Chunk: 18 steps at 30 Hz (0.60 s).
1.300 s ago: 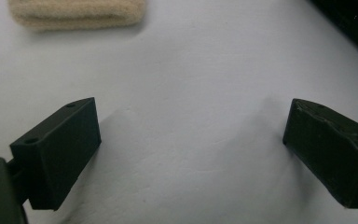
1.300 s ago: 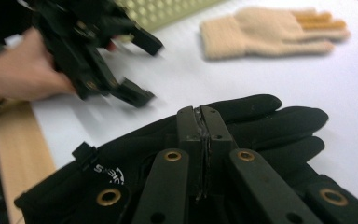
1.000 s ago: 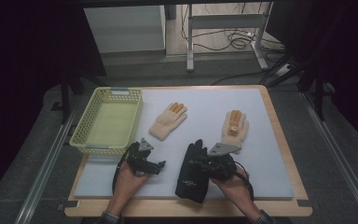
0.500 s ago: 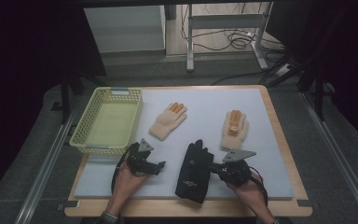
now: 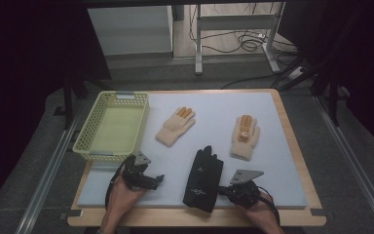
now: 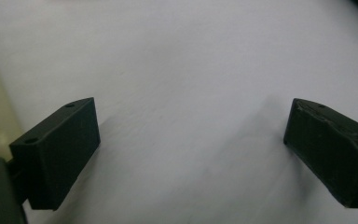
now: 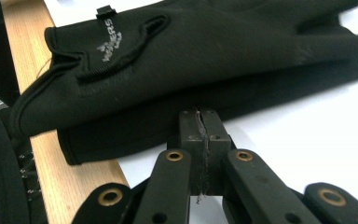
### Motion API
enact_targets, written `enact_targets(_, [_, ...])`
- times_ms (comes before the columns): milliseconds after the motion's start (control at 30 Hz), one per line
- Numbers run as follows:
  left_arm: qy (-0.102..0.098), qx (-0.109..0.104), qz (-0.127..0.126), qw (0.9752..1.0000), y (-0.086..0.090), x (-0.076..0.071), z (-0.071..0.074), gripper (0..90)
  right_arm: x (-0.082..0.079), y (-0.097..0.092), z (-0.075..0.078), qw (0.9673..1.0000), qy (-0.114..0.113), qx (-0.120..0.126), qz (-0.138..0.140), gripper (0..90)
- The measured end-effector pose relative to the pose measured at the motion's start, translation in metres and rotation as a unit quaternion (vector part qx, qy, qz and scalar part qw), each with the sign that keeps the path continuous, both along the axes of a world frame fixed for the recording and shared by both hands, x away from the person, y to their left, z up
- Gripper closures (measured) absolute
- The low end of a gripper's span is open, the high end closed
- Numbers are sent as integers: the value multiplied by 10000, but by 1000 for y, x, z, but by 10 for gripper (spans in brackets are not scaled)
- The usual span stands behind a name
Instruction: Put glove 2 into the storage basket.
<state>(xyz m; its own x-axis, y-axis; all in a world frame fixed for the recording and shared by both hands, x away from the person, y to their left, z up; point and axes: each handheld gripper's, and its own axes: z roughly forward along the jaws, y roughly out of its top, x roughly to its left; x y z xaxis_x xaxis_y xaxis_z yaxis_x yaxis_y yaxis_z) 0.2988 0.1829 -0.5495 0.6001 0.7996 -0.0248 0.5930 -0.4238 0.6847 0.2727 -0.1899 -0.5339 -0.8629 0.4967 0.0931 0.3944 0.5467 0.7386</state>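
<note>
R gripper point(image 5: 223, 191) sits at the near edge of the tabletop point(image 5: 292, 146), held by the person's right hand point(image 5: 258, 209). Its fingers point(image 7: 191, 126) have just been closing and now meet flat w/ nothing between them, tips just beside the lower layer of the black gloves point(image 5: 203, 179). Whether the tips touch the fabric can't be told. The black gloves lie stacked as a pair, cuff end hanging a bit over the pad onto the wood border nearest the person, fingertips pointing away. White logo print shows on the top glove's back in the right gripper view.

L gripper point(image 5: 156, 178) is on the near left, in the left hand point(image 5: 121, 195), pointing across toward the black gloves but apart from them. Its fingers point(image 6: 56, 154) stand wide open over bare pale pad, nothing between them.

Mid-tabletop, farther out: a cream glove w/ orange tips point(image 5: 176, 126) lies flat, left of centre, angled up-right. A second cream glove point(image 5: 245, 136) lies right of centre, just beyond the black pair's fingertips, not touching.

Left side: yellow-green mesh basket point(image 5: 91, 146), resting on the tabletop's left edge, near the L gripper.

Beyond the tabletop: grey floor, metal frame legs point(image 5: 198, 39) and loose cables point(image 5: 246, 41).
</note>
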Motion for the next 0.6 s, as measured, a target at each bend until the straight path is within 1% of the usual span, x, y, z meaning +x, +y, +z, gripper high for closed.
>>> enact_targets(33, [6, -77, 32, 10000, 3, -1, -1, 25, 0, 3, 0, 10000, -14, -15, 13, 885])
enact_targets(67, [16, -143, 8, 9999, 6, -1, -2, 21, 1, 5, 0, 10000, -21, -24, 27, 885])
enact_targets(133, [-21, -129, -5, 9999, 9, -3, -2, 45, 3, 11, 0, 10000, -27, -36, 59, 885])
enact_targets(267, [-11, -128, -10, 9999, 9, -2, -2, 44, 6, 23, -1, 10000, -49, -26, 60, 884])
enact_targets(400, [2, -132, -14, 9999, 9, -2, -2, 44, 11, 35, -2, 10000, -67, -46, 2, 884])
enact_targets(600, [1, -127, -59, 9999, 10, -2, -2, 44, 20, 55, -2, 9996, -230, -133, -49, 881])
